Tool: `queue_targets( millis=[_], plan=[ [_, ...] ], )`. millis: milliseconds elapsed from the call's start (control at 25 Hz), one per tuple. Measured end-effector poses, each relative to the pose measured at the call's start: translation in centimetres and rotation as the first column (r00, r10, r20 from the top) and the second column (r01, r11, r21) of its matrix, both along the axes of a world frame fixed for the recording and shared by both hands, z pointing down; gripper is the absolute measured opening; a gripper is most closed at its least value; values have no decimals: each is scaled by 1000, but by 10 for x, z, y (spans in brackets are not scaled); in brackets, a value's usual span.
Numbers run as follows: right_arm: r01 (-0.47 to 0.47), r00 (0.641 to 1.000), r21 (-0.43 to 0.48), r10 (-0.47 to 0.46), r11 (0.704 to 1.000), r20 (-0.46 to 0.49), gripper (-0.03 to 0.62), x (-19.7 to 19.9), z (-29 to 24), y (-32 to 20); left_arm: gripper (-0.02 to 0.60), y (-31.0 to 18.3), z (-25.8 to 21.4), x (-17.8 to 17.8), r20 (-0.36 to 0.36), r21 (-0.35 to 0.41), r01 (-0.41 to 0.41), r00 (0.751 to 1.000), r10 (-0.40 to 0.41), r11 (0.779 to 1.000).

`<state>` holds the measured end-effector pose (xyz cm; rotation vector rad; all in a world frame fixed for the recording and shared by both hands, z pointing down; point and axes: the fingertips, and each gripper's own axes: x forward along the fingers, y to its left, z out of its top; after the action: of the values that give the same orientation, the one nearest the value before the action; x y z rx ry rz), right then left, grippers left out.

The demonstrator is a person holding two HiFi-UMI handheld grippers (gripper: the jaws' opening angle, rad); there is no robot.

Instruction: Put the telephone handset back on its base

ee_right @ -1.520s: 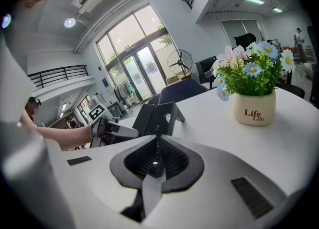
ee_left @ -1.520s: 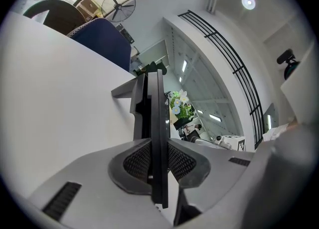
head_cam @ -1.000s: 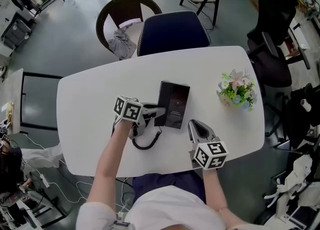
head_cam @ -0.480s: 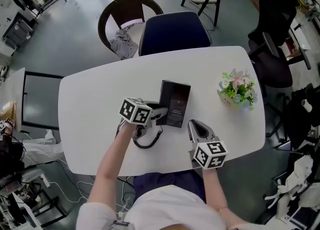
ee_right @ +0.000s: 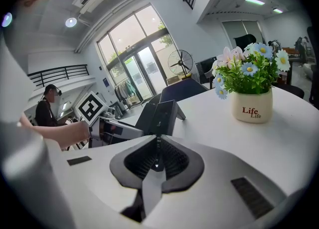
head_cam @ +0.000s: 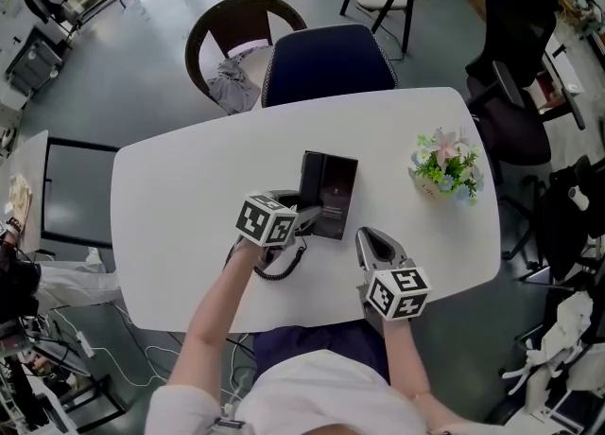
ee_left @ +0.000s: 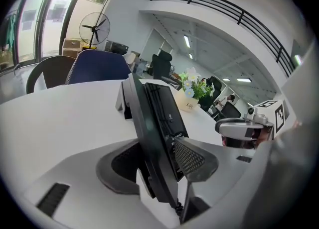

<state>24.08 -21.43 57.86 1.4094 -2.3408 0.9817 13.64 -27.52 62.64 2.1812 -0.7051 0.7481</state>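
The black telephone base (head_cam: 336, 195) lies in the middle of the white table (head_cam: 189, 197). The black handset (head_cam: 308, 187) rests along the base's left side, and its coiled cord (head_cam: 277, 270) loops toward me. My left gripper (head_cam: 298, 218) has just been opening. In the left gripper view the handset (ee_left: 149, 138) stands between the gripper's (ee_left: 159, 158) spread jaws, beside the base (ee_left: 162, 106), with a gap at the left pad. My right gripper (head_cam: 373, 242) sits near the table's front edge, shut with nothing in it (ee_right: 155, 166), pointing at the base (ee_right: 160, 116).
A small white pot of flowers (head_cam: 444, 173) stands at the table's right end (ee_right: 251, 106). A blue chair (head_cam: 326, 60) and a brown chair (head_cam: 236, 36) stand behind the far edge. Other office chairs crowd the right side.
My left gripper has rolled and its marker cube has shifted right toward the base. Its jaws have spread around the handset. The right gripper has kept still.
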Motion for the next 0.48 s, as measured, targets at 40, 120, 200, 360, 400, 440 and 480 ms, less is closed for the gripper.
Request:
queue_targets(
  millis=[40,120,200,360,400,440,480],
  plan=[
    [1,1000,0,-1,1000,0,44,-1,0,1,230,-1,-1,-2,1,5,14,1000,-14,1000],
    [2,1000,1,-2,1000,-1,44,-2,-1,1,267,-6,-5,-8,10,30,47,999,-47,998],
    [4,1000,2,-4,1000,-2,44,-4,-1,1,267,-13,-10,-16,2,47,82,997,-82,996],
    [14,1000,3,-14,1000,-1,44,-9,-1,1,250,-22,-18,-30,-41,29,120,992,-119,992],
    [16,1000,3,-16,1000,-2,44,-10,-1,1,219,-24,-19,-32,-53,18,118,992,-117,993],
    [18,1000,2,-18,1000,-2,44,-10,-1,1,201,-25,-18,-32,-69,0,113,991,-113,994],
    [17,1000,1,-17,1000,-4,44,-11,0,2,198,-25,-17,-32,-89,-26,108,990,-110,994]
  ],
)
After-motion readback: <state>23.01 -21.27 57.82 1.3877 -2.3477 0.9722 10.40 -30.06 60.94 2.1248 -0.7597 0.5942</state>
